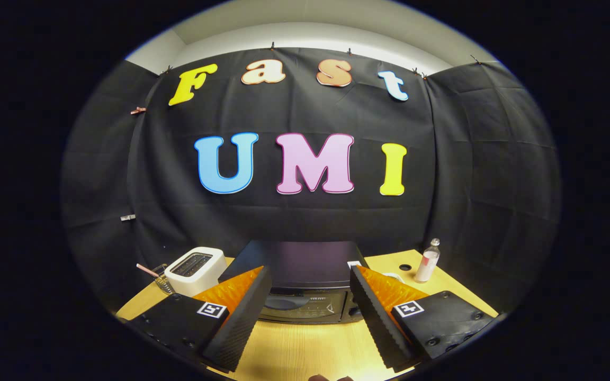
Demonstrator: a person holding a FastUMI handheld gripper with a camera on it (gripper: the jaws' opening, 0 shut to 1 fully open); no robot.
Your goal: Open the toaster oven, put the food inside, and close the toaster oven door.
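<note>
Black oven [305, 288], door closed, sits straight ahead of my gripper [310, 278]; its fingers are spread wide, empty.

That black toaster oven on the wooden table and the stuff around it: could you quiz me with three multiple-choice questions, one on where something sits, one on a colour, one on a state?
1. Where is the black toaster oven?
A. Just ahead of the gripper's fingers
B. Between the fingers, clamped
C. On the floor

2. What colour is the two-slot pop-up toaster beside it?
A. Red
B. White
C. Green

3. How is the gripper?
A. Shut on the clear plastic bottle
B. Shut, empty
C. Open, holding nothing

Answers: 1 A, the oven stands beyond the fingertips on the light wooden table; 2 B, its shell is white; 3 C, bare table shows between the spread fingers.
</note>
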